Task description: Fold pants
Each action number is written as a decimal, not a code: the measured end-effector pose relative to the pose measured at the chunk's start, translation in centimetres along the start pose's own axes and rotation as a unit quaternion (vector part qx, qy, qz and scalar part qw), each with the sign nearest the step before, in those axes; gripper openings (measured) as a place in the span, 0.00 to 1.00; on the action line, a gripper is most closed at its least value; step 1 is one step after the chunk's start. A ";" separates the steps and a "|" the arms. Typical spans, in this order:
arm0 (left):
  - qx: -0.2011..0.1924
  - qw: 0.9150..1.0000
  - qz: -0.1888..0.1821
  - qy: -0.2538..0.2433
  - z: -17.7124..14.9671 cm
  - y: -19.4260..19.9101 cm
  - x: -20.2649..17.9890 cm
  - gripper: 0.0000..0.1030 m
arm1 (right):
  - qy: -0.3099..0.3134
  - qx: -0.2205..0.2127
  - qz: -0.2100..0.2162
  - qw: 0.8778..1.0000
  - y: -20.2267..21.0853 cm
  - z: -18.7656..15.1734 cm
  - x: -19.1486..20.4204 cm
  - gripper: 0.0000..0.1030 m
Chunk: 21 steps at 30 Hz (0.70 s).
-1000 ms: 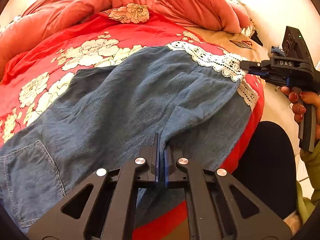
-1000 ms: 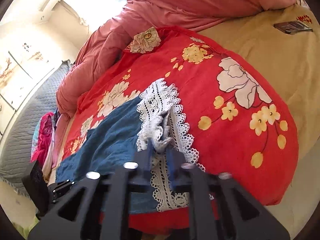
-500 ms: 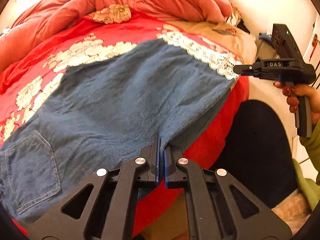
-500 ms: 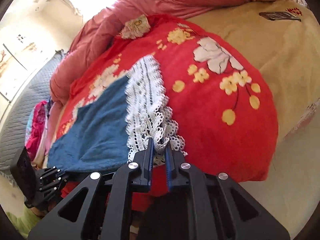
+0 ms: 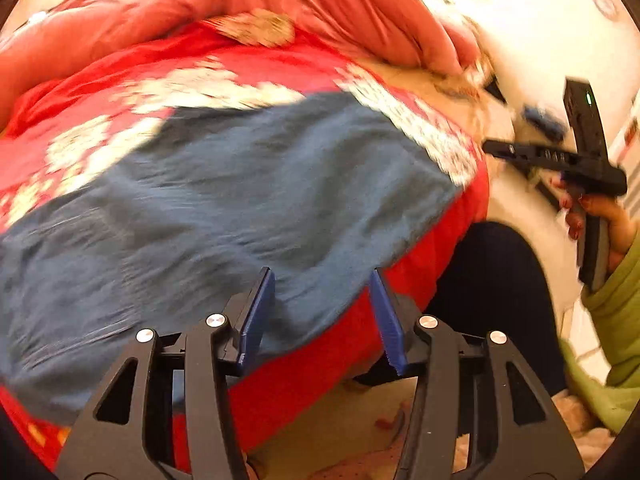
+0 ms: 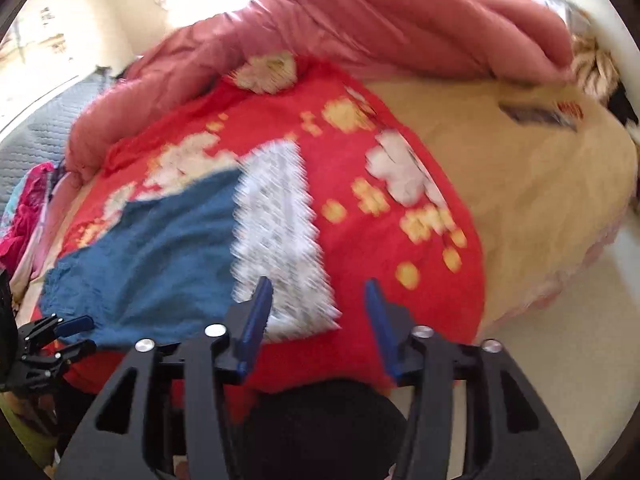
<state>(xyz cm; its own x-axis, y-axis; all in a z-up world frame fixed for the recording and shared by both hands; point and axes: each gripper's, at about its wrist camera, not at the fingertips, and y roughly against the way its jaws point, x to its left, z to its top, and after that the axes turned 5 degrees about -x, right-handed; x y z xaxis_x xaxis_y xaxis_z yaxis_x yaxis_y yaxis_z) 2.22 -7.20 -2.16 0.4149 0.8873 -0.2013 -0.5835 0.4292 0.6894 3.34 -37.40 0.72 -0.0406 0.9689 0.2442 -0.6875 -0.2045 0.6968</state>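
The blue denim pants (image 5: 224,216) lie spread flat on the red flowered bedspread (image 5: 248,68), their white lace hem (image 5: 424,136) toward the bed's right edge. In the right wrist view the denim (image 6: 160,256) and the lace hem (image 6: 280,236) lie just ahead of the fingers. My left gripper (image 5: 322,312) is open and empty at the near edge of the pants. My right gripper (image 6: 316,320) is open and empty just off the lace hem; it also shows in the left wrist view (image 5: 492,148), clear of the cloth. Both views are motion-blurred.
A pink quilt (image 5: 256,4) is bunched at the back of the bed. A beige sheet (image 6: 520,184) covers the bed's right part, with a small dark flat object (image 6: 536,114) on it. The person's dark-trousered leg (image 5: 500,292) stands at the bed edge.
Both grippers pulled the pants taut toward the bed edge, then opened and let go. The pants now lie flat, and both grippers have drawn back slightly.
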 end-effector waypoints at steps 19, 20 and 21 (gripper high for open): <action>-0.048 0.941 0.234 0.240 -2.5 9.2 19.0 0.59 | 0.162 0.085 0.086 0.979 -9.7 -1.1 13.2 0.66; -0.046 0.944 0.224 0.240 -2.5 8.5 18.8 0.32 | 0.160 0.086 0.087 0.980 -9.8 -1.1 13.1 0.66; -0.041 0.945 0.224 0.236 -2.2 7.7 18.6 0.30 | 0.158 0.086 0.087 0.980 -9.8 -1.1 13.1 0.66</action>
<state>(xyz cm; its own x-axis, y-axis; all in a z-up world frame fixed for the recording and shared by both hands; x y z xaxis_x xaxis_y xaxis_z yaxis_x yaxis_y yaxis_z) 3.90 12.96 -2.17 -0.2315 0.9514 -0.2032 -0.6865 -0.0117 0.7271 8.80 -22.57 -3.66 -0.3872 0.9066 0.1677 -0.5190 -0.3646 0.7731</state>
